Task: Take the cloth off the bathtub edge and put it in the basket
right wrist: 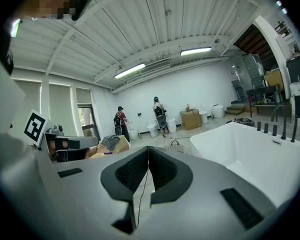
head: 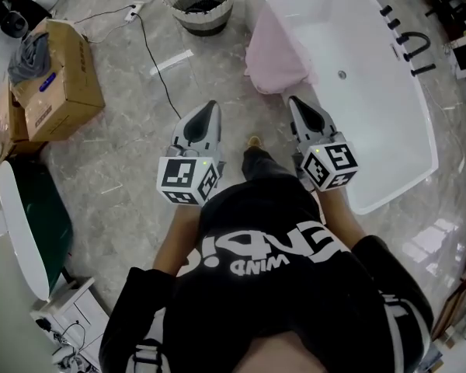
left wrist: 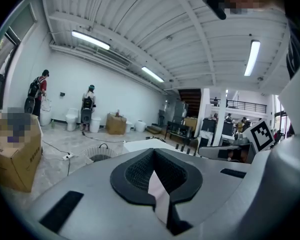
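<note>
A pink cloth [head: 273, 49] hangs over the near rim of the white bathtub [head: 373, 99]. The round woven basket [head: 202, 2] stands on the floor to the left of the tub's far end. I hold both grippers low in front of me, short of the cloth and pointing toward it. My left gripper [head: 211, 106] has its tips together with nothing in them. My right gripper [head: 293, 101] is shut and empty too, just below the cloth's lower edge. In the right gripper view the jaws [right wrist: 148, 148] meet, with the tub [right wrist: 250, 149] to the right and the basket [right wrist: 176, 146] beyond.
A cardboard box [head: 58, 80] with a grey rag [head: 29, 53] stands at the left. A black cable [head: 151, 53] runs across the marble floor from a power strip [head: 132, 10]. Black taps [head: 412, 49] line the tub's far rim. Another white tub [head: 15, 224] is at my left.
</note>
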Tool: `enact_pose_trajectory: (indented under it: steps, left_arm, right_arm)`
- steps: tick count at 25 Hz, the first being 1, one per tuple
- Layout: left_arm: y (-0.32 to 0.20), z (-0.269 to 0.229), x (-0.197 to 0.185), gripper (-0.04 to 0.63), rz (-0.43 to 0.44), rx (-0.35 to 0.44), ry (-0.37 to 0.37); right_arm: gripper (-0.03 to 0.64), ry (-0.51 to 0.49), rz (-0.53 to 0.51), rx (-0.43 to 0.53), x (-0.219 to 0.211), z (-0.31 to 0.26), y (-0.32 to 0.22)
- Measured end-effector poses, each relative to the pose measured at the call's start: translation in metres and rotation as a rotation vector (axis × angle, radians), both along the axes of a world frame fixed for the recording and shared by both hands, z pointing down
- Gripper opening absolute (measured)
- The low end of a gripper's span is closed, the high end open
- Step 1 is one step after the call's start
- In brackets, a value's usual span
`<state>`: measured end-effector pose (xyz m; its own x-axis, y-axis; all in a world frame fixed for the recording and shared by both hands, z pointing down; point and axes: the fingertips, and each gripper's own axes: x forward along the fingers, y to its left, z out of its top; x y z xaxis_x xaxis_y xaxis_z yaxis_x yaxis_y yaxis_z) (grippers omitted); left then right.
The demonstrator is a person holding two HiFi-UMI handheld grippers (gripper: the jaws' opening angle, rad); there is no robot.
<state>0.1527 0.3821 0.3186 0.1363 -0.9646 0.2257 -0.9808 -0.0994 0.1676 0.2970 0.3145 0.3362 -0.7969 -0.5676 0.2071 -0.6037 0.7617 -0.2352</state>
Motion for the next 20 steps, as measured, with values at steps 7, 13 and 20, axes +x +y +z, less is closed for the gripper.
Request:
enact_pose_trajectory:
  steps: [7,13,20]
  left_arm:
    - [-0.083,-0.012,-0.012,0.014,-0.023,0.011,0.007]
    - [-0.134,-0.015,-0.014,0.014,-0.014,0.005,0.003]
    - [-0.186,-0.01,-0.034,0.014,0.02,0.003,0.011]
  right_arm:
    - [0.014,0.006,-0.027,0.002,-0.011,-0.007,-0.082]
    - [0.014,-0.009,-0.03,-0.018,-0.021,-0.008,-0.129]
    - [0.014,0.004,-0.018,-0.041,-0.044,0.002,-0.169]
